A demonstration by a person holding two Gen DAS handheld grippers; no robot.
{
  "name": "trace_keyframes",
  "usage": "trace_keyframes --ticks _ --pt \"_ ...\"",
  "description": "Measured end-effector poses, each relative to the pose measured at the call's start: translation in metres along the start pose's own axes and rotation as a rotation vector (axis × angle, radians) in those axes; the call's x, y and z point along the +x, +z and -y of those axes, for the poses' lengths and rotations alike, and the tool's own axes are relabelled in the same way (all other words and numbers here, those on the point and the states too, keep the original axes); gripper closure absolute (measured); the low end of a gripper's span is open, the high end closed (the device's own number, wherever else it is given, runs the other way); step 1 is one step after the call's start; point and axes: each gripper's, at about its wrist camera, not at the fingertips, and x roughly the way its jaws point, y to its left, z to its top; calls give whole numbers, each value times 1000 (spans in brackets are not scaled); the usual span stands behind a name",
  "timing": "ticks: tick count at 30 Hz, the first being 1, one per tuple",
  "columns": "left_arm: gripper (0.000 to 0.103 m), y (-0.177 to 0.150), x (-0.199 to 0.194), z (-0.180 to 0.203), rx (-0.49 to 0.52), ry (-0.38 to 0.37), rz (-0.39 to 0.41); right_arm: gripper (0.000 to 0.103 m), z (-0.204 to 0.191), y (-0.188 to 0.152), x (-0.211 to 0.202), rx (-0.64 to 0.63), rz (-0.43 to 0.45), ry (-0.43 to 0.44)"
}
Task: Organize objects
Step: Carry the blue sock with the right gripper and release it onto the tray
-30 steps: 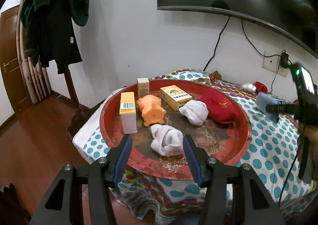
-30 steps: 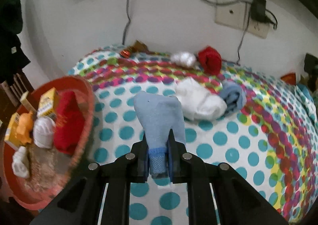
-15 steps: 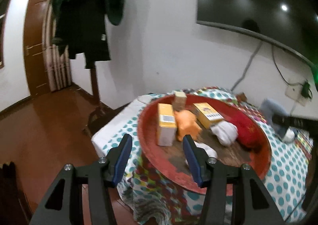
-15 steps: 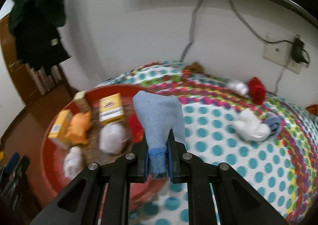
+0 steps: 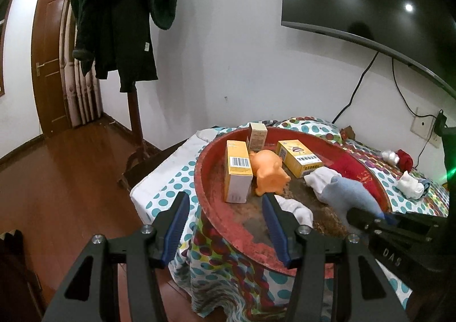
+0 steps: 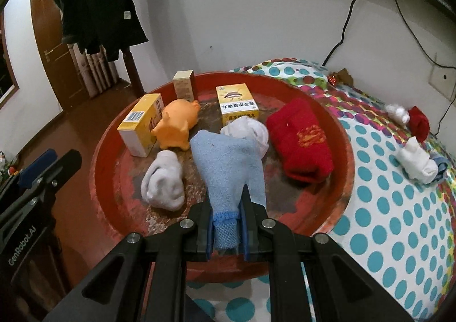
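Clamped between the closed fingers of the right gripper (image 6: 226, 226), at 6 o'clock in the right wrist view, a light blue sock (image 6: 228, 162) is held by its cuff, its body standing out over the near part of the red tray (image 6: 339, 134). Whether the sock hangs free or touches the tray floor cannot be told. The left gripper (image 5: 226, 225) is seen wide open and empty at the tray's near-left edge in its own view, its jaws parted around nothing.

Just beyond the held sock, a white rolled sock (image 6: 164, 181) lies at 9 o'clock of it, and a second white sock (image 6: 250, 129) is found at 12 o'clock, partly hidden behind the blue fabric. A folded red sock (image 6: 302, 141) is placed at 2 o'clock. Farther in, an orange toy pig (image 6: 176, 124) stands beside a yellow box (image 6: 141, 128), with another yellow box (image 6: 236, 104) and a small tan box (image 6: 183, 84) near the far rim. Well apart on the dotted cloth (image 6: 384, 208), at 3 o'clock, more rolled socks (image 6: 416, 162) are left uncollected.

The step in hand is judged to be the delivery of the blue sock into the tray. A bare patch between the white and red socks would be called for, the sock lowered there, and the fingers then parted.
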Motion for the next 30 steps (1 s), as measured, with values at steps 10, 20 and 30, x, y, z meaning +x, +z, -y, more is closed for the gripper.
trace_keyframes --ticks 10,20,30 --pt "49 -1 0 4 8 -10 -8 90 -6 -6 12 2 -29 5" --pt "49 -2 3 7 14 -19 -23 89 -2 -11 26 11 -60 -79" --pt "49 -2 3 9 22 -21 -25 88 -6 -12 28 -14 -63 -93"
